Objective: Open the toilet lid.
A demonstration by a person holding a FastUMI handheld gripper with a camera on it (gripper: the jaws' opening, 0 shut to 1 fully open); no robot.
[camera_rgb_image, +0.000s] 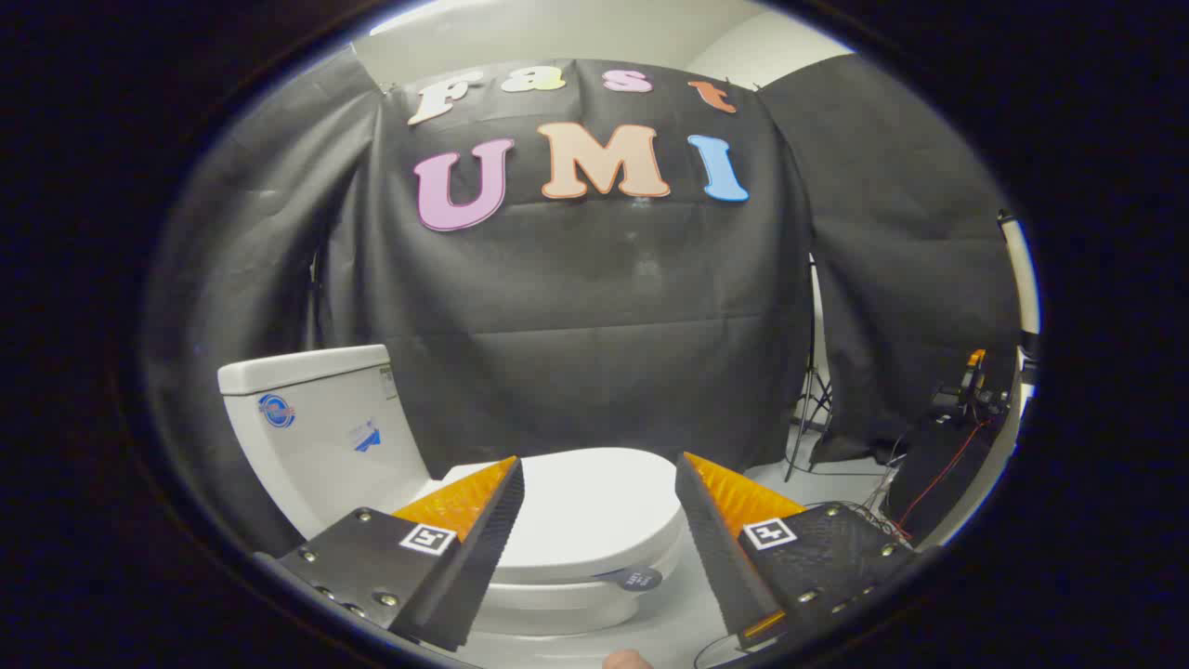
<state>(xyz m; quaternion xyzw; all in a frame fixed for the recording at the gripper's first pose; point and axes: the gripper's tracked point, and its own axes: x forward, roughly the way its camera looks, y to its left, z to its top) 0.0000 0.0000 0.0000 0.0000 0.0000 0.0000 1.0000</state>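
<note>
Gripper (599, 469) spread wide, nothing between its 2 fingers, no contact with anything. Just ahead and below, seen through the gap between the fingers: white toilet lid (594, 506), lying flat and closed on the bowl (557, 609). Left finger overlapping the lid's left edge in view, right finger just beside its right edge; whether the tips sit above or level with the lid, cannot tell. Small dark round tag (633, 578) sticking out at the front of the seat, under the lid's rim, nearer the right finger.

White tank (320, 432) standing to the left behind the left finger, its flat cover on top, 2 blue stickers on its face. Black cloth wall (576, 316) hanging behind toilet and tank, in draped folds.

Off to the right beyond the right finger: thin stand legs (810, 409) on the pale floor (827, 478), then a dark heap of equipment (938, 455) with a red cable and an orange-topped part. Small pale rounded bit (627, 661) at the very bottom between the finger bases, too cut off to tell what.
</note>
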